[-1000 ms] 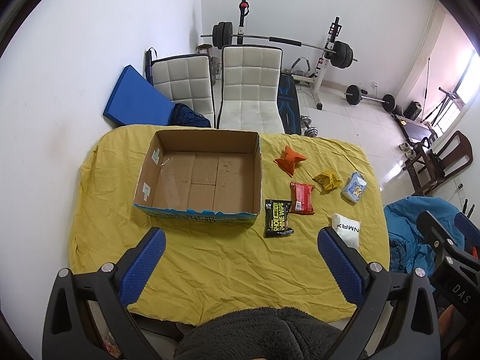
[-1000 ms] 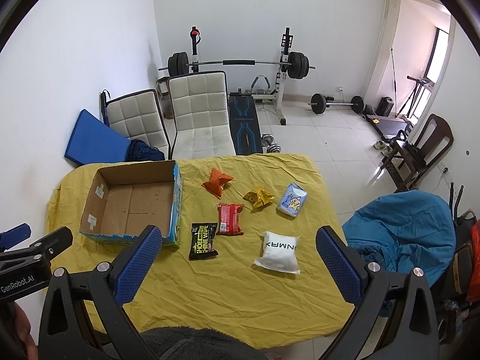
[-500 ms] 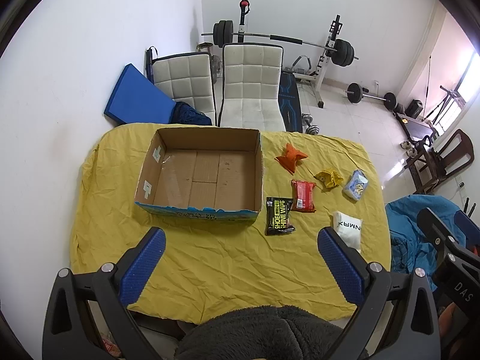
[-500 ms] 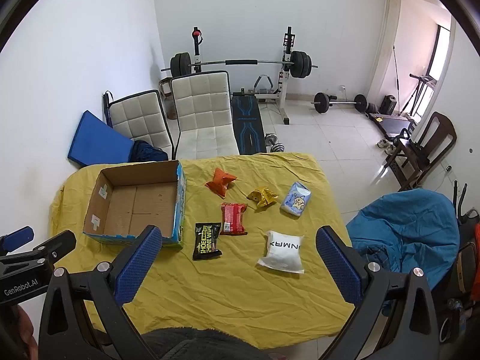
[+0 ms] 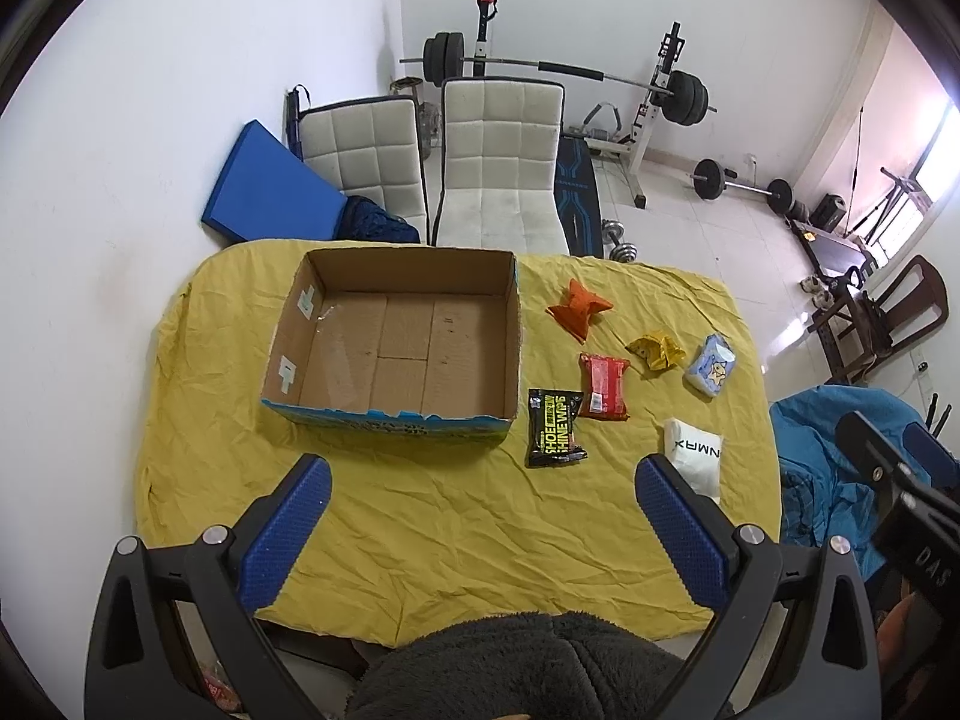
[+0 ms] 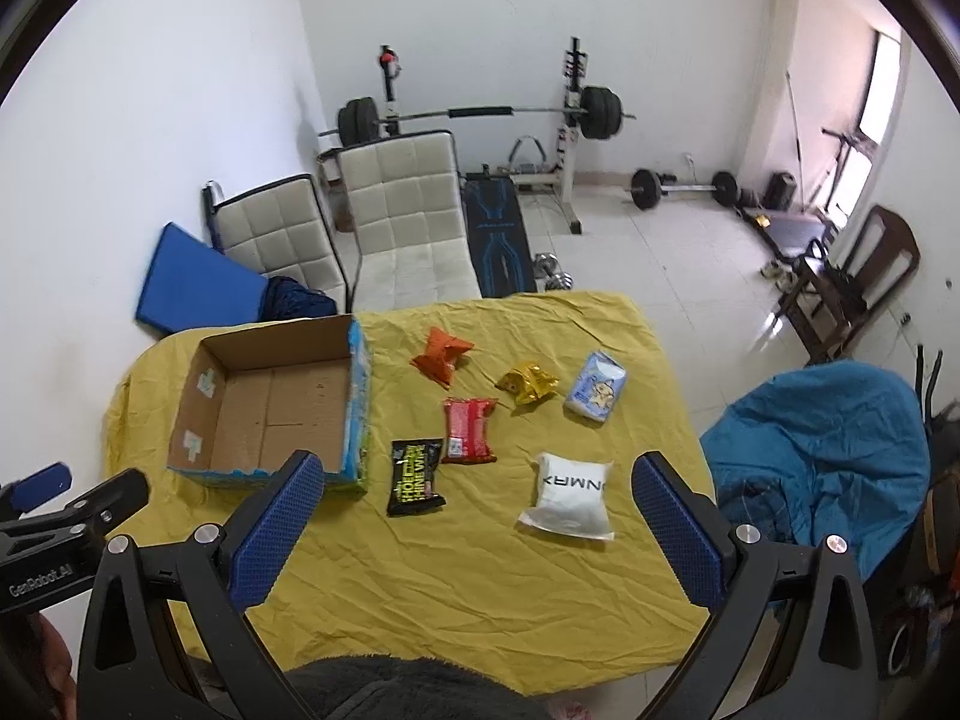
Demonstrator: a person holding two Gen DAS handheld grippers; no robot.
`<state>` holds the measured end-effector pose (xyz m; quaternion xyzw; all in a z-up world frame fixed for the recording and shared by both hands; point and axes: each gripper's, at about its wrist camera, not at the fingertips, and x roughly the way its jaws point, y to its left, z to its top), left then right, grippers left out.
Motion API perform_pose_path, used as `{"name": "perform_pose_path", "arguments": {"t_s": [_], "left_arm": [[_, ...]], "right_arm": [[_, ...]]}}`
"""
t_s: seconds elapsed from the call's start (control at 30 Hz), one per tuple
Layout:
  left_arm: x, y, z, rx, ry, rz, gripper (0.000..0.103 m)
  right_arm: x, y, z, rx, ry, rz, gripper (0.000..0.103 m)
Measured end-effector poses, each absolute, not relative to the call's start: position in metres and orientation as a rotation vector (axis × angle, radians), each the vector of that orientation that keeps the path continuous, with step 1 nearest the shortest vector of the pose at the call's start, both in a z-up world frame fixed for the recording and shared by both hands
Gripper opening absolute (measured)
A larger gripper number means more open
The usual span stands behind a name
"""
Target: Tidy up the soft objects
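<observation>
Left gripper [image 5: 480, 474] and right gripper [image 6: 477, 471] are held spread, empty, above the table [image 5: 420, 516]; box [image 5: 393, 408] and packets [image 6: 567, 495] are seen ahead.

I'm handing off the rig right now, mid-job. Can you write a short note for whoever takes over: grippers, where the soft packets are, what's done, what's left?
Left gripper: open, holding nothing, raised over the near edge of the table.
Right gripper: open, holding nothing, also raised.
Cardboard box: on the yellow cloth, left side, nothing in it.
Beside the box, on the cloth: black wipes packet, red packet, orange packet, yellow packet, light blue packet, white packet.
Done: nothing packed yet.
Left: presumably all six go into the box; the black one lies closest to it.
</observation>
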<state>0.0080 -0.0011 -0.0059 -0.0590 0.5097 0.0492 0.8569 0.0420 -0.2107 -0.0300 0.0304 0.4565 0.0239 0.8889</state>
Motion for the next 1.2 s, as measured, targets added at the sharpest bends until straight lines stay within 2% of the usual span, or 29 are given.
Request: {"name": "perform_pose_path", "arguments": {"t_s": [0.17,0.33,0.5,0.6,0.77,1.0,1.03,1.07,1.1,1.13,1.17,1.2], "left_arm": [[0.041,-0.013,-0.031,-0.141,1.112,0.071,0.103],[0.087,-0.041,-0.081,-0.113,1.194,0.014,0.103],[0.133,-0.084,-0.178,-0.066,1.357,-0.022,0.103],[0.152,-0.102,-0.239,-0.037,1.462,-0.004,0.101],[0.177,-0.109,-0.321,-0.069,1.613,0.075,0.099],[0.189,-0.098,-0.378,-0.154,1.697,0.141,0.099],[0.191,-0.096,-0.384,-0.163,1.702,0.147,0.093],[0.193,-0.095,-0.389,-0.173,1.700,0.150,0.081],[0.194,-0.092,-0.393,-0.192,1.696,0.154,0.075],[0.195,-0.090,-0.397,-0.211,1.696,0.152,0.061],[0.196,-0.090,-0.403,-0.225,1.696,0.149,0.055],[0.196,-0.089,-0.405,-0.227,1.695,0.150,0.055]], "right_arm": [[0.084,-0.255,-0.077,0.103,1.074,-0.033,0.103],[0.142,-0.305,-0.186,0.141,1.295,-0.112,0.103],[0.187,-0.329,-0.309,0.165,1.469,-0.110,0.103],[0.200,-0.330,-0.363,0.152,1.537,-0.104,0.103],[0.214,-0.330,-0.415,0.157,1.611,-0.079,0.103],[0.218,-0.331,-0.450,0.208,1.679,-0.006,0.103],[0.219,-0.330,-0.454,0.209,1.690,0.000,0.103],[0.219,-0.329,-0.460,0.214,1.707,0.007,0.103],[0.220,-0.328,-0.463,0.227,1.721,0.012,0.103],[0.220,-0.328,-0.468,0.245,1.736,0.014,0.103],[0.222,-0.327,-0.471,0.255,1.749,0.013,0.103],[0.221,-0.328,-0.477,0.266,1.762,0.013,0.099]]}}
